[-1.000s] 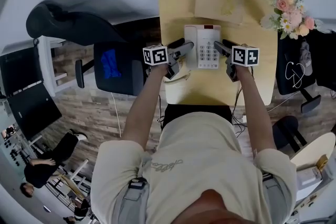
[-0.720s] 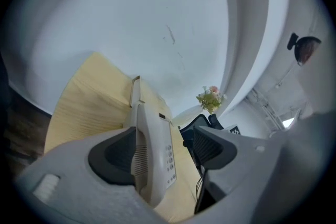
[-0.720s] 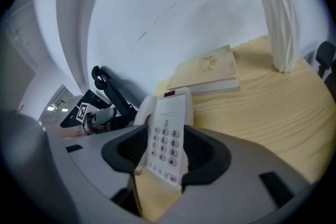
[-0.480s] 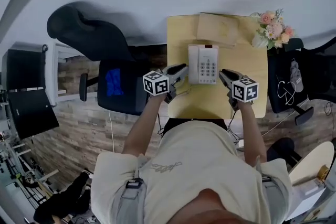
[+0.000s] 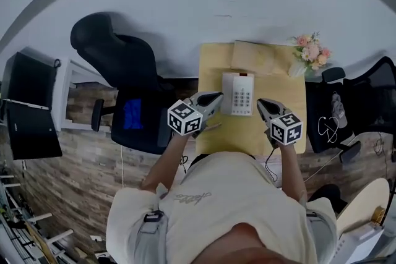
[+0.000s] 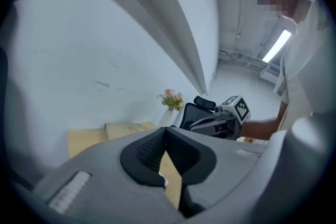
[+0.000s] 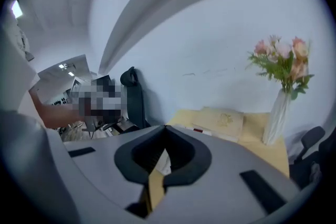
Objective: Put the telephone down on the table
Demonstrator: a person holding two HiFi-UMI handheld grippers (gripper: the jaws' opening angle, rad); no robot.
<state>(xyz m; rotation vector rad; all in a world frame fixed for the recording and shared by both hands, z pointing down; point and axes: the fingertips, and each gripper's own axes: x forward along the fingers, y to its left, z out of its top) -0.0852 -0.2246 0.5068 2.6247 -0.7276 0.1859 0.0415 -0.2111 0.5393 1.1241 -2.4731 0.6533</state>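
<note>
Telephone (image 5: 241, 94) flat on the worktop (image 5: 213, 71), right of centre in the head view. Left gripper (image 5: 216, 96) and right gripper (image 5: 260, 103) flanking it, apart from it, fingers (image 6: 144, 157) just clenched together, empty.

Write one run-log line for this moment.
telephone: on table | left gripper: just closed, empty | right gripper: just closed, empty | both: clear of telephone

Table (image 5: 213, 136): against the wall, in front of the person.
Telephone (image 5: 239, 94): on the table, midway across, toward the back.
Flat packet (image 5: 253, 57): on the table behind the telephone, at the wall.
Flower vase (image 5: 311, 54): back right corner of the table.
Left gripper (image 5: 218, 96): over the table's left edge, left of the telephone.
Right gripper (image 5: 260, 103): right of the telephone.
Left chair (image 5: 133, 114): beside the table's left side.
Right chair (image 5: 337, 111): beside its right side.
</note>
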